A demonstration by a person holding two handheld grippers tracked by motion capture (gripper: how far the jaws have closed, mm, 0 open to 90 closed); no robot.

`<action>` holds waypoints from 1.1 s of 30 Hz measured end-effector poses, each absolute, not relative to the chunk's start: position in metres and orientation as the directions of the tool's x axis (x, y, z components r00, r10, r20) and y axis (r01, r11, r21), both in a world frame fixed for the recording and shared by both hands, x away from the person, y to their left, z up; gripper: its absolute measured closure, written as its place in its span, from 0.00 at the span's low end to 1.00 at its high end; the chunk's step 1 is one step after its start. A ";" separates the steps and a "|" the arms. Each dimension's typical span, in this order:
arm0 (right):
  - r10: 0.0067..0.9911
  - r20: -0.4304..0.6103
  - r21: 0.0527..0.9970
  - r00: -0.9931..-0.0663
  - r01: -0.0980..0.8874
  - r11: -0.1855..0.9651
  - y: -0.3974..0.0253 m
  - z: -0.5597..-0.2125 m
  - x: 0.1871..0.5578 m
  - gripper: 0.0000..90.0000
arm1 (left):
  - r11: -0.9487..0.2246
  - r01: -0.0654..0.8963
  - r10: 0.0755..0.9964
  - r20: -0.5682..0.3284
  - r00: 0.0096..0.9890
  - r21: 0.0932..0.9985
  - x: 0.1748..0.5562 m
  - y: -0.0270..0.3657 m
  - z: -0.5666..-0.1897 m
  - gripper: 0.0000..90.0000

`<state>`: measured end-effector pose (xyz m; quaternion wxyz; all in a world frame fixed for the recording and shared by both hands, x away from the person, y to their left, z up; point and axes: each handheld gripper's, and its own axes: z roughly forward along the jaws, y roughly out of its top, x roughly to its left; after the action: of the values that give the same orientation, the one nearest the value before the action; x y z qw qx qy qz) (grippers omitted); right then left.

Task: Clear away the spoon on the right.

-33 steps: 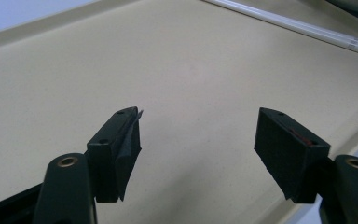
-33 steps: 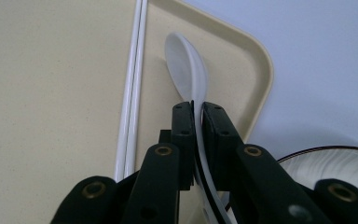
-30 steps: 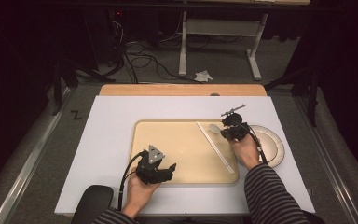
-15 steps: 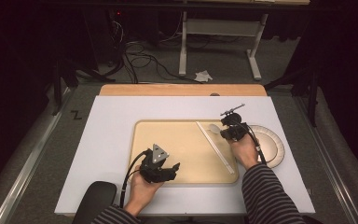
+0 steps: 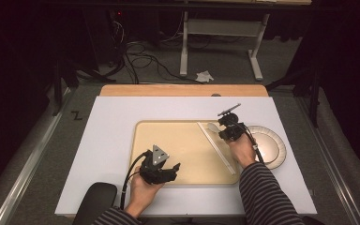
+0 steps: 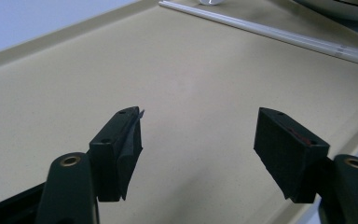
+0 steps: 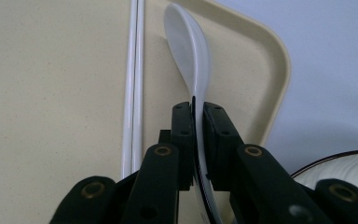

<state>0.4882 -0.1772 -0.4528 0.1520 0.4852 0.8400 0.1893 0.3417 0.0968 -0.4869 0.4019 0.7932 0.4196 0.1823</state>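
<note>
The white spoon (image 7: pixel 189 51) is pinched by its handle between the jaws of the right claw (image 7: pixel 196 114), which are closed tight on it. In the right claw view the spoon's long axis runs straight away from the claw, bowl end farthest out, the bowl turned on its side. It hangs over the far right corner of the beige tray (image 7: pixel 51 93), just beside the pair of white chopsticks (image 7: pixel 135 84) that lie on the tray parallel to it. In the high view the right claw (image 5: pixel 229 126) sits at the tray's right end, with the spoon's bowl (image 5: pixel 213 125) pointing toward the far edge of the tabletop (image 5: pixel 112 122). The chopsticks (image 5: pixel 215 146) run slantwise from the tray's far side to its near right corner.

To the right of the tray, near the tabletop's right edge, stands a white plate (image 5: pixel 269 147) with a dark rim (its edge also shows at the lower right of the right claw view).

The left claw (image 5: pixel 161 168) hovers over the tray's near edge; its jaws stand wide apart with nothing between them, above bare tray surface (image 6: pixel 191 93).

The tabletop is a pale white sheet with a wooden strip (image 5: pixel 183 90) along its far edge. Beyond it the room is dark, with grey floor (image 5: pixel 215 61), loose cables (image 5: pixel 140 56), a white table frame (image 5: pixel 220 33) and a crumpled scrap of paper (image 5: pixel 205 76).
</note>
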 end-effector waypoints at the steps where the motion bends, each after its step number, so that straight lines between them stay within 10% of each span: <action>1: 0.875 -0.074 0.465 -0.479 0.760 0.455 -0.176 -0.453 0.489 0.94 | -0.321 0.518 0.813 -0.050 0.580 0.793 0.342 0.097 -0.487 0.36; 33: 0.868 -0.066 0.370 -0.493 0.795 0.480 -0.164 -0.472 0.500 0.76 | -0.348 0.509 0.810 -0.020 0.586 0.787 0.339 0.094 -0.489 0.35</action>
<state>0.5000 -0.1642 -0.4721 0.1229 0.4883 0.8514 0.1470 0.3393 0.0938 -0.4890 0.3942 0.7984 0.4131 0.1913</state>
